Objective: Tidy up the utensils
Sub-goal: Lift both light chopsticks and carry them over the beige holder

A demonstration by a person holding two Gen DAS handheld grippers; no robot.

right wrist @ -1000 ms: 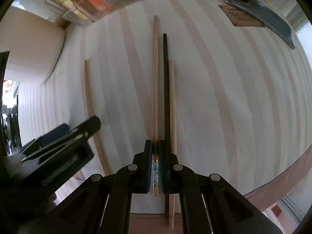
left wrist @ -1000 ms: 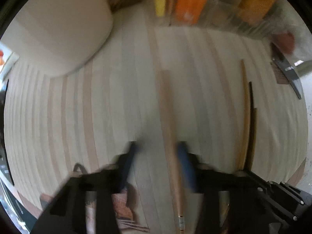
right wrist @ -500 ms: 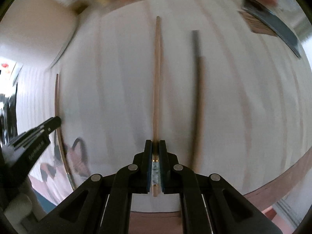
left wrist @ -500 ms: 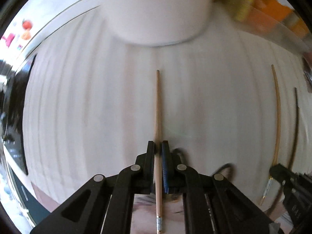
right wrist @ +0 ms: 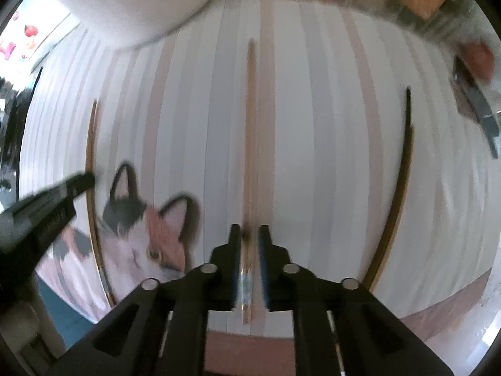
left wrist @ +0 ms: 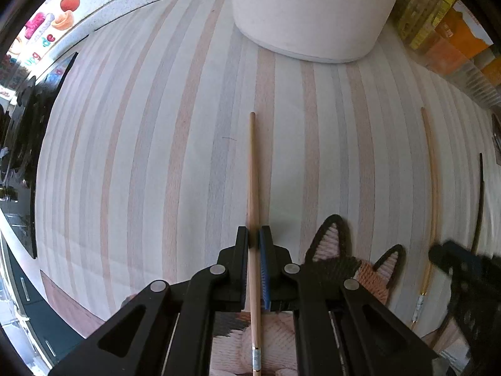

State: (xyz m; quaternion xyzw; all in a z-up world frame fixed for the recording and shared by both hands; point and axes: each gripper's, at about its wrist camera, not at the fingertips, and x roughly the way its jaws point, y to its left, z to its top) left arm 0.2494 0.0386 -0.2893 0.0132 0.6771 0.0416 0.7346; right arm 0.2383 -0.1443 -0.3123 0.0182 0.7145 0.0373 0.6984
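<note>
Left wrist view: my left gripper is pinched tight on a pale wooden chopstick that runs far along the striped cloth toward the white tub; a second chopstick and a dark chopstick lie well off right, near a cat-face mat.

Right wrist view, blurred: my right gripper has just been easing apart, jaws slightly spread; a wooden chopstick sits between them, pads seemingly off it; the dark chopstick lies right, the cat-face mat left.
</note>
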